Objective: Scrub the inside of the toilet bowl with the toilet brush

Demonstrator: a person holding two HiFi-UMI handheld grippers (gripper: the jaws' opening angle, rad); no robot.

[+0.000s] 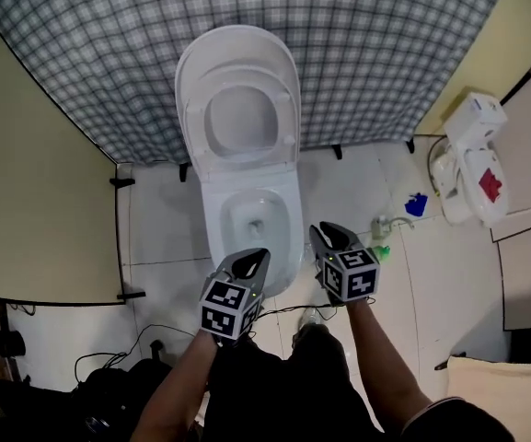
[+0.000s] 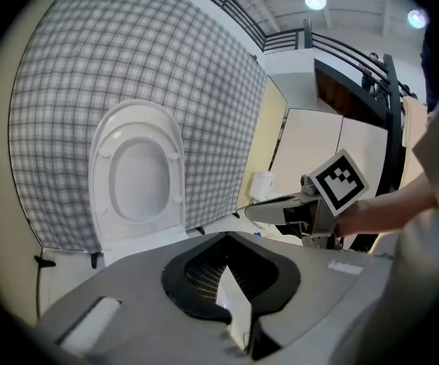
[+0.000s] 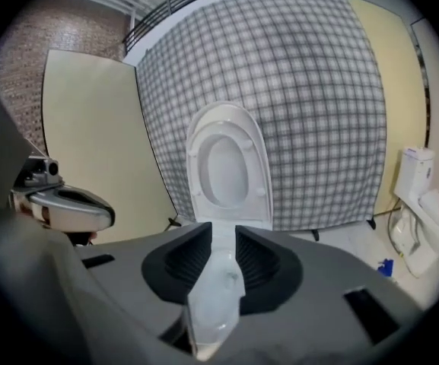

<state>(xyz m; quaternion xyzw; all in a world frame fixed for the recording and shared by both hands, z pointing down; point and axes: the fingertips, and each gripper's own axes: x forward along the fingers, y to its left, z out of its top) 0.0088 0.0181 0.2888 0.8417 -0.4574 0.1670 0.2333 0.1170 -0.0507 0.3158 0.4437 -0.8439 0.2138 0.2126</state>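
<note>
White toilet bowl (image 1: 293, 217) unscrubbed, brush unseen; left gripper (image 1: 251, 261) jaws together, right gripper (image 1: 329, 238) slightly apart, both empty. Next: locate brush.

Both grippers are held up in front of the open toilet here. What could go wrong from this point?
1. The right tongs stand slightly apart with nothing between them, only the toilet bowl beyond, and the left gripper view shows no brush either, so scrubbing could stall.
2. Loose cables lie on the floor close beside the person; a step sideways might snag them.
</note>
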